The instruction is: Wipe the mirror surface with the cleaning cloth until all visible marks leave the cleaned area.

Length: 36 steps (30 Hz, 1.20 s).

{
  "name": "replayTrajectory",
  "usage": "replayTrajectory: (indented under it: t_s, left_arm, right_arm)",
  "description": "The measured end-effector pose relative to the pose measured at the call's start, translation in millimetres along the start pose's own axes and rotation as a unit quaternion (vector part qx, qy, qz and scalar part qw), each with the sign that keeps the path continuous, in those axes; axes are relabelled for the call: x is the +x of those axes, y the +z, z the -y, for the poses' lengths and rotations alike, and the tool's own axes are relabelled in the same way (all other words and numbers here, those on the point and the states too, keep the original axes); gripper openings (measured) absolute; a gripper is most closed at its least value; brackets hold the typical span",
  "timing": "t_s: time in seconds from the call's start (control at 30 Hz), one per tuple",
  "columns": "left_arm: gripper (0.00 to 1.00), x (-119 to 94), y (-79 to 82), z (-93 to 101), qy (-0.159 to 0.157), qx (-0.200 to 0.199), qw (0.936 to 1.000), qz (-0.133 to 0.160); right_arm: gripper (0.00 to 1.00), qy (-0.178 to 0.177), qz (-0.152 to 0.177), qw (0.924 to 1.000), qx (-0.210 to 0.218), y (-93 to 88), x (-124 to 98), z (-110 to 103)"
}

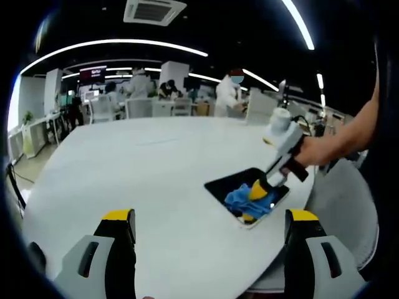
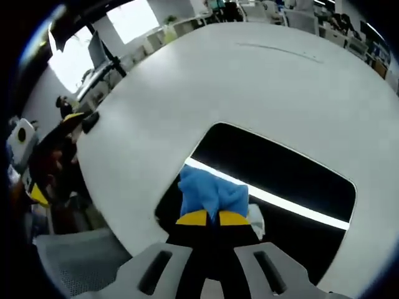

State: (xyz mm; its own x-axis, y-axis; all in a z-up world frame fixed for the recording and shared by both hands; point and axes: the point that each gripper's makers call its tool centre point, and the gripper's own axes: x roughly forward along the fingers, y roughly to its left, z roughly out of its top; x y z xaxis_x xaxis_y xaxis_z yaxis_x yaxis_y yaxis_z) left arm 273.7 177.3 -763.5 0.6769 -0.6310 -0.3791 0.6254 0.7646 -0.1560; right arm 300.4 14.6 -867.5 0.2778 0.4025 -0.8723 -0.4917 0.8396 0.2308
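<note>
A flat rectangular mirror with a dark reflecting face point(image 2: 293, 180) lies on a large white round table point(image 2: 249, 81), close to the table's edge. In the right gripper view a bright white strip of ceiling light crosses the glass as a reflection. A crumpled blue cleaning cloth point(image 2: 211, 194) rests on the mirror at the end nearest the camera. The right gripper point(image 2: 207, 218) pinches this cloth, its yellow-tipped black jaws drawn almost together around the fabric and pressing it to the glass.

In the left gripper view the same mirror point(image 1: 227, 182) sits toward the table's right side, with the cloth point(image 1: 246, 199) under the right gripper point(image 1: 257, 194) (a person's bare forearm point(image 1: 346, 134) reaches in behind it). The left gripper point(image 1: 211, 219) hangs above the bare table point(image 1: 156, 162), its yellow-tipped jaws spread wide and holding nothing. Behind the table lies an open office with desks, chairs and several people.
</note>
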Motion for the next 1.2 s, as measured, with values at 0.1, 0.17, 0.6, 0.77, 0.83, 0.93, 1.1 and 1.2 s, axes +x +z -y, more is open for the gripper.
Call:
replayTrajectory:
  t_s: [0.1, 0.17, 0.6, 0.77, 0.83, 0.93, 1.1, 1.2]
  left_arm:
    - [1.00, -0.6, 0.9, 0.9, 0.002, 0.001, 1.0000, 0.001]
    - [1.00, -0.9, 1.1, 1.5, 0.003, -0.001, 1.0000, 0.002]
    - [1.00, 1.4, 3.5, 3.1, 0.003, 0.003, 1.0000, 0.003]
    - [1.00, -0.2, 2.0, 3.1, 0.004, 0.004, 1.0000, 0.000]
    - [1.00, -1.4, 1.4, 2.5, 0.006, 0.003, 1.0000, 0.000]
    - [1.00, -2.6, 1.2, 1.2, 0.007, 0.003, 1.0000, 0.000]
    - [1.00, -2.2, -0.1, 2.3, 0.008, 0.001, 1.0000, -0.001]
    - [1.00, 0.0, -0.4, 5.2, 0.005, 0.001, 1.0000, -0.001]
  right_arm:
    - [0.00, 0.006, -0.001, 1.0000, 0.001, -7.9, -2.5, -5.1]
    - [0.00, 0.010, -0.002, 0.9999, 0.003, -13.8, -4.3, -9.3]
    - [0.00, 0.029, -0.011, 0.9995, 0.010, -22.7, -6.7, -16.4]
    - [0.00, 0.034, -0.009, 0.9993, 0.013, -23.4, -7.3, -16.7]
    - [0.00, 0.034, -0.010, 0.9993, 0.006, -24.5, -8.0, -15.5]
    - [0.00, 0.032, -0.013, 0.9994, 0.003, -27.7, -11.3, -10.0]
    - [0.00, 0.030, -0.015, 0.9993, 0.016, -34.5, -18.1, 4.3]
    - [0.00, 0.027, -0.016, 0.9992, 0.024, -38.5, -21.9, 11.4]
